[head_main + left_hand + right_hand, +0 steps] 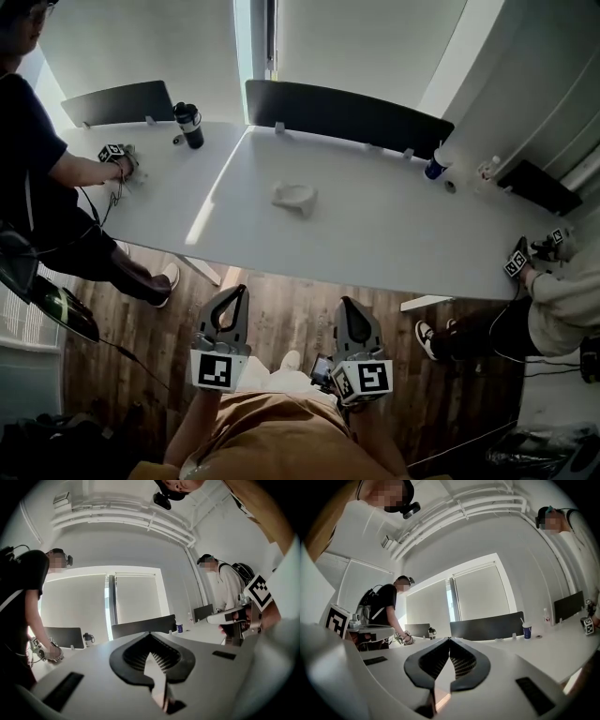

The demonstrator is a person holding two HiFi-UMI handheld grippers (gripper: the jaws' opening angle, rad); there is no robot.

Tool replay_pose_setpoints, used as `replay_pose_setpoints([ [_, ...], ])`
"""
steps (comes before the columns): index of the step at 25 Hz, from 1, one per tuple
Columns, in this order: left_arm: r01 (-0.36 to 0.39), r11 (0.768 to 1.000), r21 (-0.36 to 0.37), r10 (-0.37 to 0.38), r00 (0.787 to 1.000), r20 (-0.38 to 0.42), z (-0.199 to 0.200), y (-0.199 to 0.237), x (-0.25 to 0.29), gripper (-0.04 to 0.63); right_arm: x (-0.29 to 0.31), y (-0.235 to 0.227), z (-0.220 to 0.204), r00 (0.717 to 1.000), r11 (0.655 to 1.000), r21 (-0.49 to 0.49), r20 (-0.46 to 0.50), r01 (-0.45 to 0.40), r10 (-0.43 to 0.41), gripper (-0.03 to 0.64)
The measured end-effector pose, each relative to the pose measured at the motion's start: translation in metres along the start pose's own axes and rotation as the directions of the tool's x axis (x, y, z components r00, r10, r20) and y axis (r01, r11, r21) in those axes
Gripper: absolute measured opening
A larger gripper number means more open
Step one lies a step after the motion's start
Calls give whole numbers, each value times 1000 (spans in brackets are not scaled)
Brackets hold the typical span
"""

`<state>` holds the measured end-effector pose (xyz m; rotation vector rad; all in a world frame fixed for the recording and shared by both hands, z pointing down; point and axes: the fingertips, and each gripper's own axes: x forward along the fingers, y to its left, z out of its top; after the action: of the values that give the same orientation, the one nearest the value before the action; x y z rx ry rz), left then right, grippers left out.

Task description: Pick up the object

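Both claws are closed and empty: the left gripper point(150, 635) shows its two black, ribbed jaws meeting at the tips, with only a narrow slit lower down between them; the right gripper point(450, 640) shows the same spade-shaped outline, jaws pressed together on nothing; each has a smooth pale grey shell and carries one cube with black-and-white square markers, the left cube point(218, 369) and the right cube point(364, 379), two in all

Seen from the head, both grippers hang close to the person's body above the dark brown wooden plank floor point(291, 314), on the near side of the table edge and touching nothing; the smooth, matt white table point(375, 234) bears one small off-white rounded object with a hollow middle point(294, 198), which lies near its centre, well apart from both grippers; what it is made of I cannot tell

On the far side stand two black chair backs, one long chair back point(347, 114) and one shorter chair back point(117, 101); one black cylindrical tumbler with a pale lid point(188, 125) stands upright near the far left corner; one blue cup point(434, 168) stands near the far right edge

Two other persons are at the table, a person in black point(37, 178) on the left and a person in a pale top point(562, 300) on the right
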<state>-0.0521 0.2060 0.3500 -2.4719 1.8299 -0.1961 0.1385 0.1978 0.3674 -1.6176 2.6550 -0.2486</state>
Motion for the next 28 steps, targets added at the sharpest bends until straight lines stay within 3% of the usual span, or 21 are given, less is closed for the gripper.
replay_pose_setpoints([
  [4, 0, 1000, 0, 0, 999, -37, -2, 0, 23, 6, 15, -23, 9, 1000, 999, 36, 20, 9, -10, 8],
  [8, -8, 1000, 1, 8, 1000, -27, 2, 6, 49, 6, 35, -43, 14, 999, 997, 79, 40, 16, -20, 8],
  [16, 12, 1000, 17, -12, 1000, 13, 8, 41, 101, 6, 82, -49, 24, 999, 997, 74, 46, 12, -16, 8],
  [28, 96, 994, -49, -94, 995, 41, 4, 110, 165, 6, 181, -12, 23, 1000, 1000, 21, -6, 24, -24, 9],
])
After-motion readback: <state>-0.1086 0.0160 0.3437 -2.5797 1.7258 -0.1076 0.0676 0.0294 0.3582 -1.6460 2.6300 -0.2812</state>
